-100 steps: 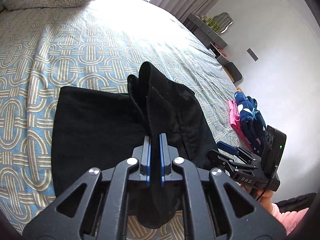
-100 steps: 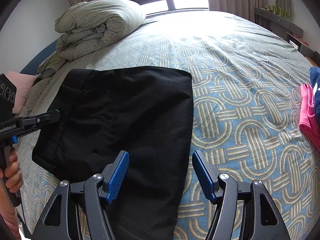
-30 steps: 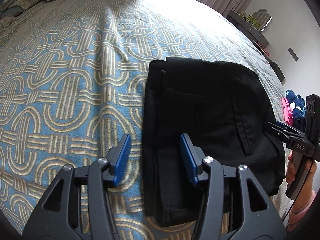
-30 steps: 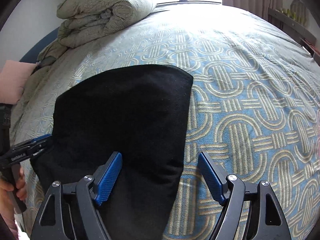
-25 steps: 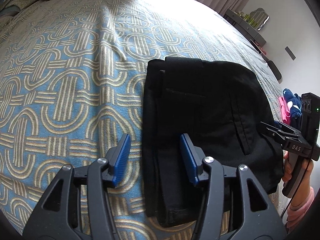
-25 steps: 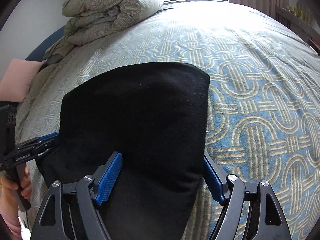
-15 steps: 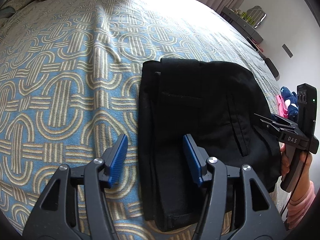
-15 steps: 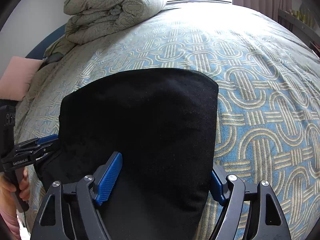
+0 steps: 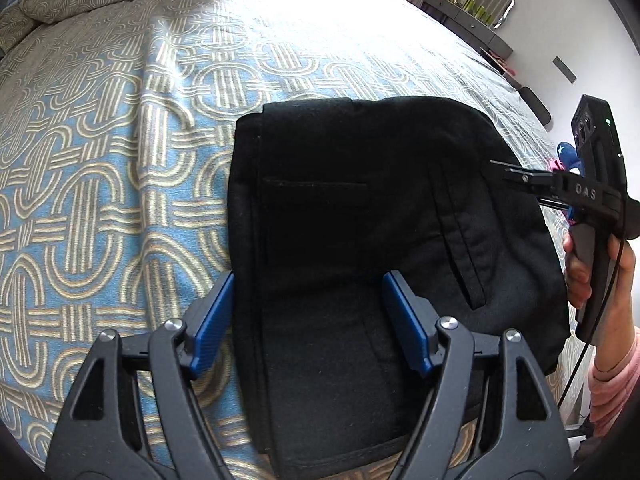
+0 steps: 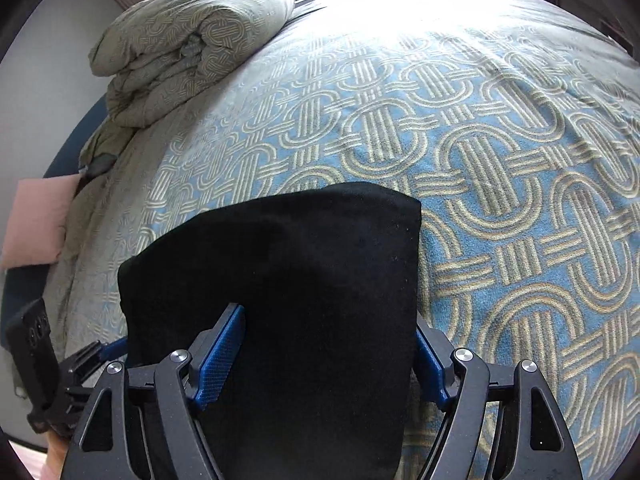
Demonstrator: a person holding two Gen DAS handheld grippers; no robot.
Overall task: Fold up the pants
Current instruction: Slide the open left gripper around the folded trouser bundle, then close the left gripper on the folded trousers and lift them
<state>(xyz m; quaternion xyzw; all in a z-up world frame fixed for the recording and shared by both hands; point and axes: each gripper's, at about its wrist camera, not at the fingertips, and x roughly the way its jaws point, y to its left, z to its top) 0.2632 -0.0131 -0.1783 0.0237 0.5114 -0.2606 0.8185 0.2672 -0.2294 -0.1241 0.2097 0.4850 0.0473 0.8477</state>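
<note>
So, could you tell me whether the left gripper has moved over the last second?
Yes. The left gripper has shifted rightward over the black pants: its left finger was over the patterned bedspread and now meets the pants' left edge.

The black pants (image 9: pixel 360 208) lie flat on the bed, folded into a compact, roughly rectangular stack near its front edge. A welt pocket and a side seam face up; layered edges run along the left side.
</note>
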